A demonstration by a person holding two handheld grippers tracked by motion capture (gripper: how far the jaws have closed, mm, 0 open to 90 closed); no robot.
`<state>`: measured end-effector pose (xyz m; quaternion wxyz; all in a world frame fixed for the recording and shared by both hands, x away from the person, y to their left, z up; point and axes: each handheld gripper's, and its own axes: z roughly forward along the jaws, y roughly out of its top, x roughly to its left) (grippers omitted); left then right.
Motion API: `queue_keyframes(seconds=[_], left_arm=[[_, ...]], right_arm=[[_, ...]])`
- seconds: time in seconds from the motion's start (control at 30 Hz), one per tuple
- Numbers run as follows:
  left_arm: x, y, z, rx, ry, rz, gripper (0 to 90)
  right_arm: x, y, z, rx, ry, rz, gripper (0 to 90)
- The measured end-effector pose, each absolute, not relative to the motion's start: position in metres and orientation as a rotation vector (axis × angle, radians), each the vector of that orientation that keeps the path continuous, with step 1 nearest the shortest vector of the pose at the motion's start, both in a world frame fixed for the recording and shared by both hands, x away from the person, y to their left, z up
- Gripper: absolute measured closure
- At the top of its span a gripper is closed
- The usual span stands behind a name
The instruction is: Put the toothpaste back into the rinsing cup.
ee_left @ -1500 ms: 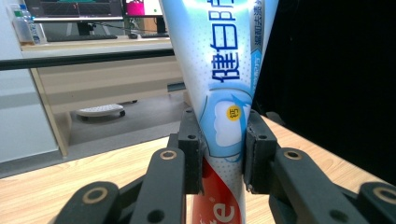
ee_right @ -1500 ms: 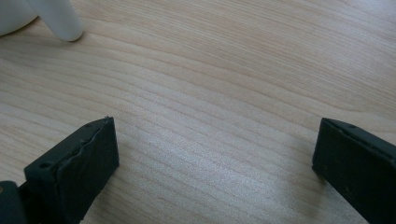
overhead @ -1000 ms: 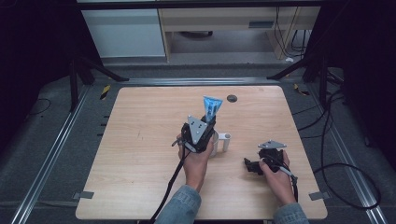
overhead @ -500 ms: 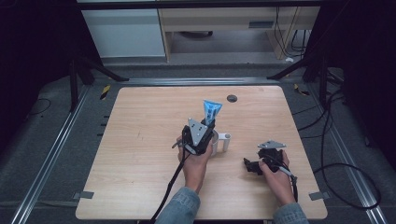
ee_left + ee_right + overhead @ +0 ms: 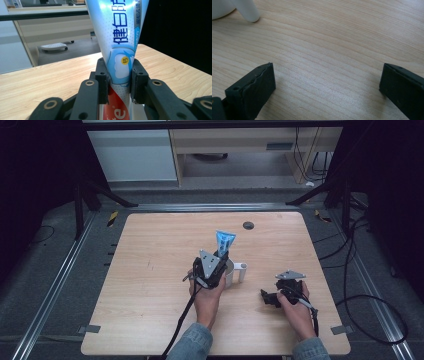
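Pale wood covers the table (image 5: 150,310), with dark floor all round it. Nearest me, at about five o'clock on the tabletop, the right gripper (image 5: 272,297) rests low over the wood, its jaws spread wide with bare wood between them. A little farther in, near the middle, the left gripper (image 5: 216,265) is clamped on a blue and white toothpaste tube (image 5: 224,241), which stands upright, its flat crimped end on top. Just beside it, toward three o'clock, sits a white cup (image 5: 236,271) with a handle. Beyond, at twelve o'clock near the far edge, is a small dark round hole (image 5: 248,225).
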<state>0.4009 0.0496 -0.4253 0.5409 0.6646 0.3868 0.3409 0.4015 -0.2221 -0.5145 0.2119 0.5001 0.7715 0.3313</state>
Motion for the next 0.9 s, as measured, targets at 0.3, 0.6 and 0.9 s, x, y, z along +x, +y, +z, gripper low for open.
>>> queue_keyframes(seconds=[0.3,0.6,0.9], left_arm=[[0.401,0.051,-0.431,1.577,0.941,0.793,71.8],[0.402,0.053,-0.438,1.576,0.954,0.777,71.7],[0.403,0.05,-0.445,1.589,0.966,0.763,71.6]], right_arm=[[0.402,-0.222,-0.514,1.389,2.143,0.921,0.6],[0.402,-0.222,-0.514,1.39,2.143,0.921,0.6],[0.402,-0.222,-0.514,1.39,2.143,0.921,0.6]])
